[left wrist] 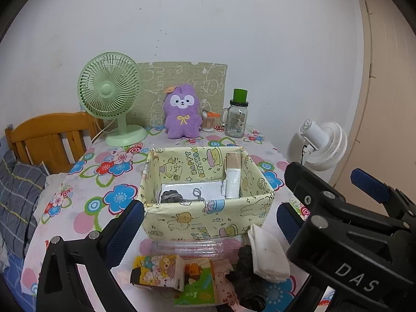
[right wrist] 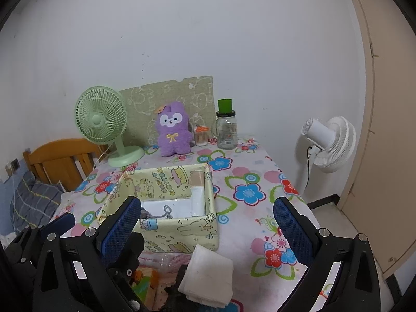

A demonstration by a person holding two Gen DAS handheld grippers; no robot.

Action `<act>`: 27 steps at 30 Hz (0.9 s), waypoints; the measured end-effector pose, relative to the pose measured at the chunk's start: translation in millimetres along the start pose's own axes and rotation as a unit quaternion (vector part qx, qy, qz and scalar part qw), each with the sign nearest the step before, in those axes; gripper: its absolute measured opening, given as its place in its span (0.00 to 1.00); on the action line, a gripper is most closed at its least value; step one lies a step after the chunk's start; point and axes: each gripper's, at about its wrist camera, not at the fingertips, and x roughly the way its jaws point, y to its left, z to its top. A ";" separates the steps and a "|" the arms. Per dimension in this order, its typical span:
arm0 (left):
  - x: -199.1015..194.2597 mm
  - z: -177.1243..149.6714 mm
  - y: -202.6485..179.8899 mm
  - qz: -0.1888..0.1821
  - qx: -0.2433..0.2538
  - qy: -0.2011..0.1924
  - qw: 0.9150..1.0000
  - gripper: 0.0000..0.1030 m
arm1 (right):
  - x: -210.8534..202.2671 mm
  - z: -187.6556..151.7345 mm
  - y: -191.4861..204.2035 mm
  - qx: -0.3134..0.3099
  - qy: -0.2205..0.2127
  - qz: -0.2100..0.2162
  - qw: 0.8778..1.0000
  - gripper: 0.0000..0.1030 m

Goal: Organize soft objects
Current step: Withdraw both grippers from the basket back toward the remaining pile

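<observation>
White cloth (right wrist: pixel 208 275) lay before storage box (right wrist: pixel 182 228) | both grippers, left (left wrist: pixel 210 223) and right (right wrist: pixel 208 223), gaped empty | best: pinch folded edge, lift over rim, drop inside.

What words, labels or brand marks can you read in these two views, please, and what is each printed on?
"DAS": white letters on the body of the right gripper, seen in the left wrist view.
"HAPPY BIRTHDAY": printed on the inner back wall of the yellow box.
Label on the glass jar: too small to read.
Print on the cartoon packets: unreadable.
</observation>
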 end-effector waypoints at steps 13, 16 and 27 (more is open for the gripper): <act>-9.8 -24.7 -8.3 -0.001 0.000 0.004 1.000 1.00 | -12.6 -20.1 -4.4 -0.016 0.002 0.009 1.000 1.00; -10.6 -30.0 -11.0 0.006 0.006 0.003 1.000 1.00 | -14.0 -25.8 -3.5 -0.022 0.005 0.012 1.000 1.00; -2.8 -51.7 -7.7 -0.001 0.000 0.015 1.000 1.00 | -10.4 -49.5 -8.8 -0.019 0.022 0.009 1.000 0.99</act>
